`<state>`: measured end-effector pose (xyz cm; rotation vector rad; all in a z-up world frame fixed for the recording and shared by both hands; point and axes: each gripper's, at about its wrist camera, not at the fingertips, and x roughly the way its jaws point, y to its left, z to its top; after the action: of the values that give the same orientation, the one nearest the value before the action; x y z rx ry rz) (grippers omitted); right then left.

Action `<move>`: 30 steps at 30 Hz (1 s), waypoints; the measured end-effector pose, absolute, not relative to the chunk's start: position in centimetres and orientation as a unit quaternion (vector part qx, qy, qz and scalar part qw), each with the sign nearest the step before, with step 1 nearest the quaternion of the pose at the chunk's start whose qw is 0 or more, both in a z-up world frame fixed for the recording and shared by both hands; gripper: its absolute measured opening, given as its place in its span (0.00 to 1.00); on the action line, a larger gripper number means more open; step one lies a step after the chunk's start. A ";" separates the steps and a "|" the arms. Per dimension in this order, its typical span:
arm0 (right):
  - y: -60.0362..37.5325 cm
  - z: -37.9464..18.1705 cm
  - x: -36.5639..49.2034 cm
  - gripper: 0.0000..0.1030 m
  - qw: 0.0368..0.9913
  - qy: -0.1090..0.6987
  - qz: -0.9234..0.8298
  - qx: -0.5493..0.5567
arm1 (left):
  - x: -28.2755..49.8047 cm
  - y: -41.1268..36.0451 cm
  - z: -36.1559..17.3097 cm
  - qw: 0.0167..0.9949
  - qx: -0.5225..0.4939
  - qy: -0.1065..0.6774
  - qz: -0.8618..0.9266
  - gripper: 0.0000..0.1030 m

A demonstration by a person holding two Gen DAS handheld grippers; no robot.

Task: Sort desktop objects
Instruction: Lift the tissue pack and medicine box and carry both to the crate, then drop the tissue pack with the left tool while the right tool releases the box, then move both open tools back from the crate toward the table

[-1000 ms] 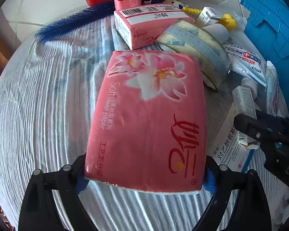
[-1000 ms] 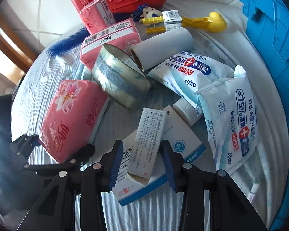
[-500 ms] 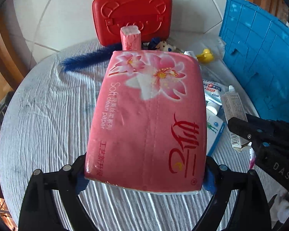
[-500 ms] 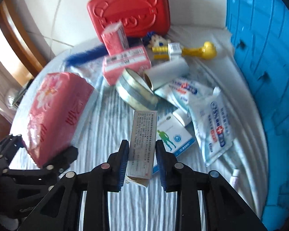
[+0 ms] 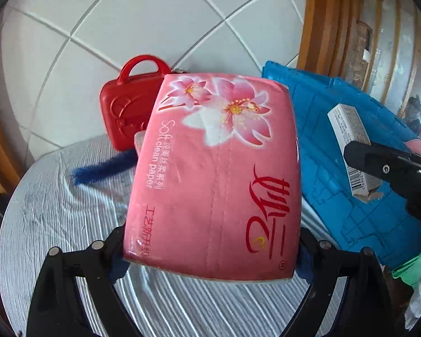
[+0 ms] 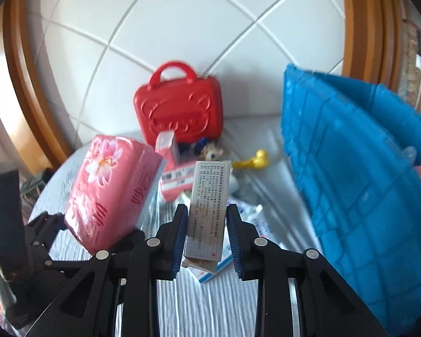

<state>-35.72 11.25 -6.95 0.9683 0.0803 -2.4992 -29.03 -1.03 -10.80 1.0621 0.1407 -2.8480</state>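
The left tool is clamping a pink tissue pack wide between its fingers, raised off the worktop; the right tool is pinching a small printed box, lifted alongside.

The large pink flowered tissue pack hides most of the counter beyond the left claw. Beyond the right claw, small objects before the red plastic case blur together; the blue plastic crate is cropped.

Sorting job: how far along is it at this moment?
Done: some items already show inside the blue crate. In hand: left tongs grip the pink tissue pack; right tongs grip a medicine box. Left: packets and toys near the red case.
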 end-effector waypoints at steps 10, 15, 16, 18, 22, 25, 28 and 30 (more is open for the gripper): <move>26.8 1.9 -36.6 0.27 0.121 0.017 -0.958 0.258 | -35.7 15.7 -1.3 -0.052 0.257 0.014 -0.965 0.89; 35.6 2.5 -40.1 0.27 0.071 0.017 -0.962 0.262 | -40.3 24.7 -0.6 -0.079 0.284 -0.003 -0.956 0.89; 37.2 2.3 -41.0 0.27 0.066 0.014 -0.962 0.266 | -40.9 26.3 -0.6 -0.080 0.289 -0.010 -0.954 0.89; 39.8 1.9 -42.1 0.27 0.063 0.011 -0.959 0.276 | -41.8 28.6 -0.8 -0.077 0.298 -0.018 -0.951 0.90; 43.5 0.5 -44.2 0.28 0.061 -0.007 -0.953 0.297 | -42.5 31.9 -1.2 -0.065 0.309 -0.047 -0.948 0.91; 45.5 0.0 -44.6 0.35 0.062 -0.019 -0.950 0.306 | -42.8 32.8 -1.4 -0.043 0.310 -0.056 -0.948 0.93; 46.7 -0.4 -44.5 0.69 0.065 -0.024 -0.949 0.309 | -42.2 32.6 -1.1 -0.037 0.303 -0.049 -0.951 0.93; 46.8 -0.8 -44.4 0.91 0.070 -0.031 -0.948 0.308 | -41.3 32.1 -0.9 -0.029 0.294 -0.044 -0.954 0.93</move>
<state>-44.44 46.84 -0.82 0.9261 -0.0919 -2.8537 -41.34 32.07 -0.94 0.9401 -0.1402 -3.0556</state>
